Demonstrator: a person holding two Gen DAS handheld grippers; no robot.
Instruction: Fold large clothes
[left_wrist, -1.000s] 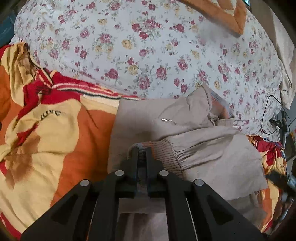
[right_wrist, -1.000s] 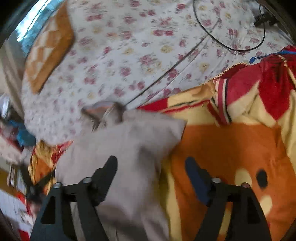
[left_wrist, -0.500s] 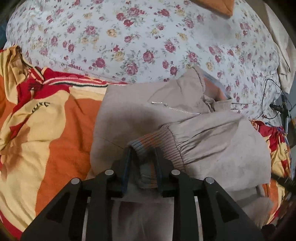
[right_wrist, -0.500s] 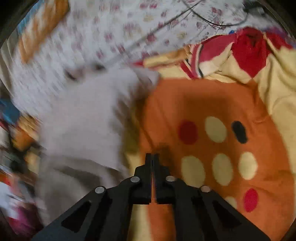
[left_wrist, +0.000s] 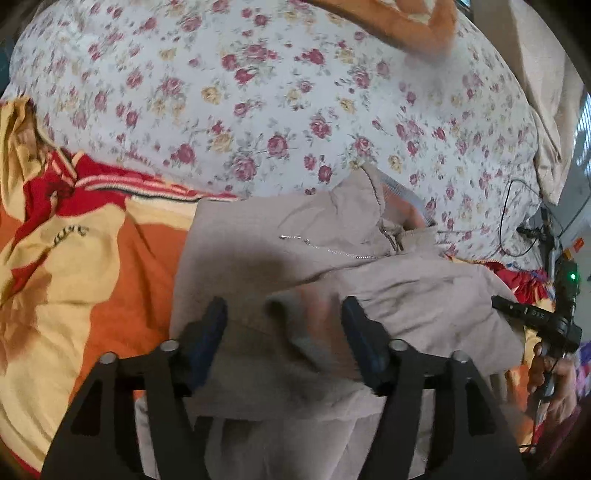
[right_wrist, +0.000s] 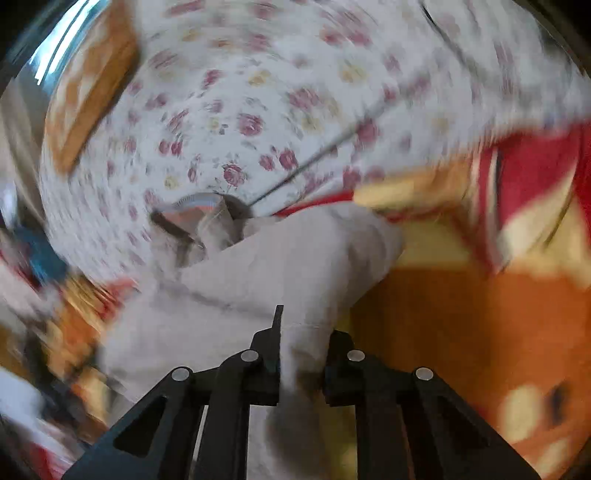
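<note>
The left gripper (left_wrist: 284, 325) has just been opening; its jaws stand apart, with the beige jacket's (left_wrist: 332, 254) ribbed cuff (left_wrist: 314, 317) lying loose between them. The right gripper (right_wrist: 301, 354), which has just been closing, pinches a fold of that jacket. The jacket lies on an orange blanket (left_wrist: 122, 273); beyond spreads a floral sheet (left_wrist: 280, 110).

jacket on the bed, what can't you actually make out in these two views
- Left wrist view: the jacket has its near hem cut off by the bottom edge and hidden behind the open left gripper.
- Left wrist view: the ribbed cuff between the fingers is blurred.
- Right wrist view: motion blur smears the collar and the floral sheet.
- Right wrist view: the right gripper covers the fabric it pinches.
</note>
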